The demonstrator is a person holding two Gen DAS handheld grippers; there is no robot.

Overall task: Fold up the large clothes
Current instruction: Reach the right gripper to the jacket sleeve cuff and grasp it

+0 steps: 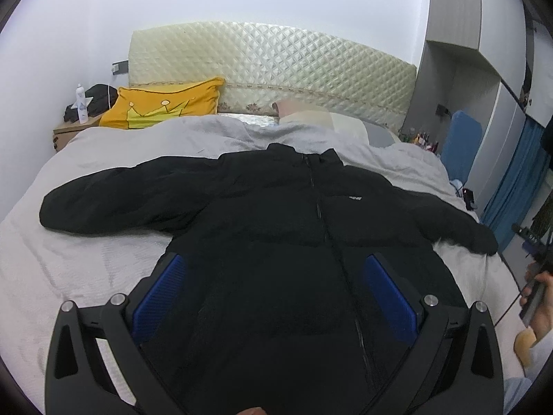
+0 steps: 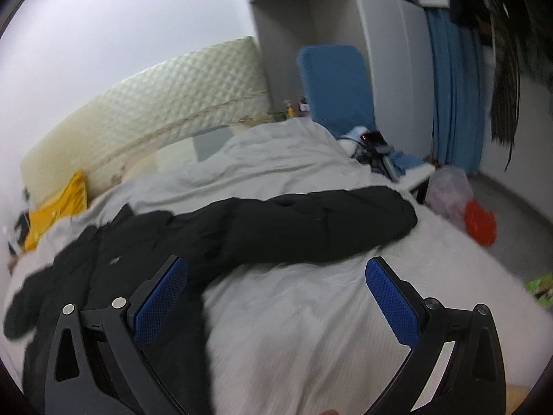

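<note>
Jacket (image 1: pixel 276 214) — black, padded, zipped, laid front-up across the middle of the bed (image 1: pixel 52 259), collar toward the headboard (image 1: pixel 269 69), both sleeves spread out toward the bed's side edges.

Left hand-held gripper (image 1: pixel 273 294) — released, blue pads wide apart, hovering over the jacket's lower body near the foot edge; nothing between the jaws.

Right hand-held gripper (image 2: pixel 276 297) — released, jaws wide apart, over the bed's right side; one sleeve (image 2: pixel 311 228) lies ahead of it, the left pad (image 2: pixel 159 301) above the jacket's body, the right pad over bare cover. View blurred.

Pillow (image 1: pixel 162 103) — yellow, at the bed's far left corner against the headboard.

Nightstand (image 1: pixel 69 131) — beside that corner, carrying a bottle (image 1: pixel 81 103).

Chair (image 2: pixel 335 86) — blue, beside the bed's far right corner.
</note>
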